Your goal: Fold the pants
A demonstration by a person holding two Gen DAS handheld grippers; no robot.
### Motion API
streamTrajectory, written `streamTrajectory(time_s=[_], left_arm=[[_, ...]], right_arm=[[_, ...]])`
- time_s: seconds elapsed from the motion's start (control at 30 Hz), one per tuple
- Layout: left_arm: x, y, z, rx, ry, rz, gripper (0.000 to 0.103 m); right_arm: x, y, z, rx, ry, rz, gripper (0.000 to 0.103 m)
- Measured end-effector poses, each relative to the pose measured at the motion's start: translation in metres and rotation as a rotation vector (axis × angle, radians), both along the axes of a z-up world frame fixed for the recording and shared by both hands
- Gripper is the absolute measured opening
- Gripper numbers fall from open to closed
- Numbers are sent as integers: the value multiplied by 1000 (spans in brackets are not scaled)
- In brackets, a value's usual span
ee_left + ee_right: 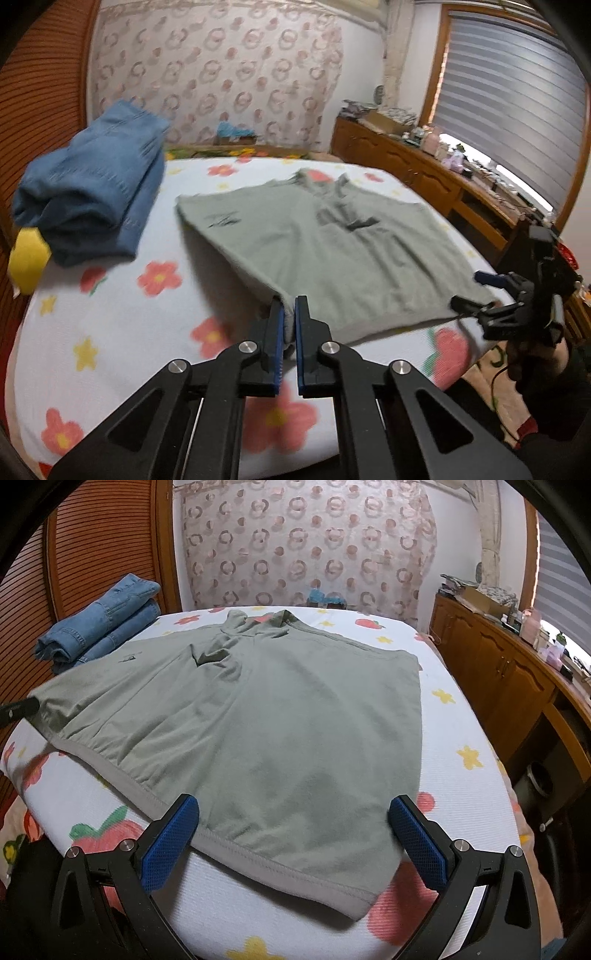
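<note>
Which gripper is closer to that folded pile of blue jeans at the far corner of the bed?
Left. The left gripper pinches the green garment's corner on the jeans' side; the right gripper hangs open at the opposite corner.

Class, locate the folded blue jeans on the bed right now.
The folded blue jeans lie at the bed's far left in both views, beside the green pants.

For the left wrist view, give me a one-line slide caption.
Left gripper shut on grey-green shorts' waistband corner; right gripper open alongside.
</note>
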State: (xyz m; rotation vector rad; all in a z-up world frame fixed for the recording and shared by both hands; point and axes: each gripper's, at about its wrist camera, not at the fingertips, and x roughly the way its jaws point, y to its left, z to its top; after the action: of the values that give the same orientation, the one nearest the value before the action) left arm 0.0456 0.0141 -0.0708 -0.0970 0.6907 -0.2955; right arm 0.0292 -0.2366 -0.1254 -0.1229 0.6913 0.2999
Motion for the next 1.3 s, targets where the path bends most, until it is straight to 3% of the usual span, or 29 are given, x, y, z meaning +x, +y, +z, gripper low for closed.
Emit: streamTrajectory(time_s=[0.17, 0.37, 0.67, 0.83, 1.03, 1.3], left_arm=[[11, -25, 14, -18, -19, -64, 6], [27, -58, 26, -35, -14, -144, 6], [41, -121, 38, 0, -14, -259, 6], [42, -154, 47, -39, 12, -329, 6], [36, -186, 56, -31, 13, -380, 6], [37, -192, 53, 2, 27, -379, 8]], right_arm=[[2, -14, 4, 33, 12, 4, 83], [2, -34, 4, 41, 1, -26, 72], [2, -51, 4, 74, -11, -48, 45], [1, -61, -1, 92, -17, -62, 44], [-1, -72, -3, 117, -15, -77, 44], [-8, -75, 4, 118, -42, -81, 44]])
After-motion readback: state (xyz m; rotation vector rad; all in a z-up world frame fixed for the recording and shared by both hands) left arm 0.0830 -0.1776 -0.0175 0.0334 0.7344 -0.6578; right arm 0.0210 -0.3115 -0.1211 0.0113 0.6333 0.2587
